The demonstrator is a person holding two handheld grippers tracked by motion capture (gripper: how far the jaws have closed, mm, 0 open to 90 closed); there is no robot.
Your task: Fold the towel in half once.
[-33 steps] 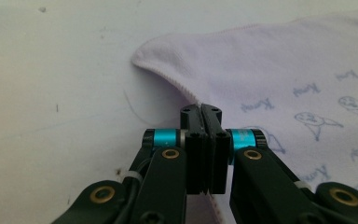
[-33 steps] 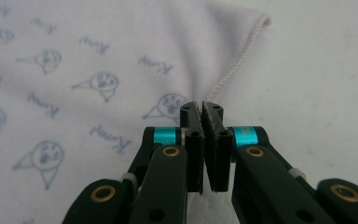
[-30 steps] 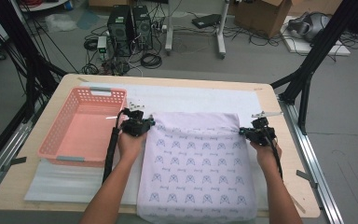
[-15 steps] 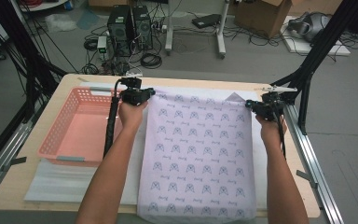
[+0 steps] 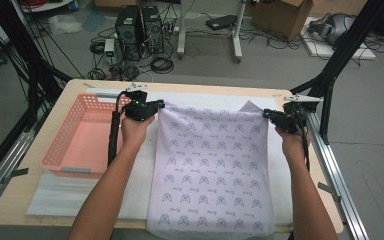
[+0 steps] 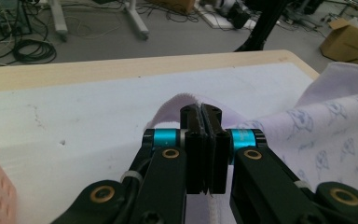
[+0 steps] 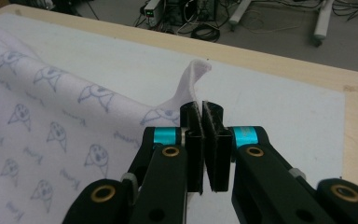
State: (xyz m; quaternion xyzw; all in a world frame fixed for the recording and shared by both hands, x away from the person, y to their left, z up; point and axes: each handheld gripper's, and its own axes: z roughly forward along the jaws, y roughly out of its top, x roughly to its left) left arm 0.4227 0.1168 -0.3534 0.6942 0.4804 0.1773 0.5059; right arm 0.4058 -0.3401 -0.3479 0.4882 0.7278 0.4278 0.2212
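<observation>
- Since the earlier frames, both grippers have been carried toward 12 o'clock, and the patterned cloth (image 5: 212, 170) has been drawn out longer over the table (image 5: 35, 200).
- Left gripper (image 5: 156, 106) is clamped on the cloth's far left corner; right gripper (image 5: 267, 114) is clamped on the far right corner.
- Cloth's long axis runs 12 to 6 o'clock; its far edge is held taut between the jaws, its near end draped over the table edge.
- Pink basket (image 5: 75, 137) lies at 9 o'clock, just beside the left hand; nothing is seen blocking a lay-down.
</observation>
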